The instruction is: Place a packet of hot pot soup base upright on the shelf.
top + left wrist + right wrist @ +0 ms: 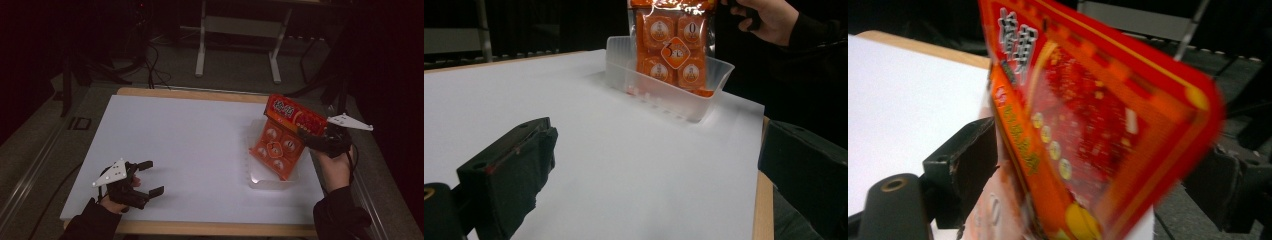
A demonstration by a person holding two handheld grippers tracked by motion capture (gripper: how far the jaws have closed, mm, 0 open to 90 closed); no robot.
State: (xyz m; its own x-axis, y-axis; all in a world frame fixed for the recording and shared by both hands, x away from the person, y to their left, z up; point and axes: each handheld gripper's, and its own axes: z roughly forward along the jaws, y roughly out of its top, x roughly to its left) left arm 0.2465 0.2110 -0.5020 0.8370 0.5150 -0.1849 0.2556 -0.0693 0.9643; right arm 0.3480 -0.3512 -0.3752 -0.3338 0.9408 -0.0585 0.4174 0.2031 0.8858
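A white table [180,145] holds a clear plastic tray [704,95] near its right edge. An orange snack packet [282,140] stands tilted with its lower end inside the tray. The right gripper [320,137] clamps the packet's red top edge. This looks like the packet being placed into or lifted from the tray; which, I cannot tell. The left gripper [150,177] rests near the table's front left, jaws spread wide, holding nothing.

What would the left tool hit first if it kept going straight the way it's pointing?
Probably the clear plastic tray holding the orange snack pack; the left tool has bare white table until then.
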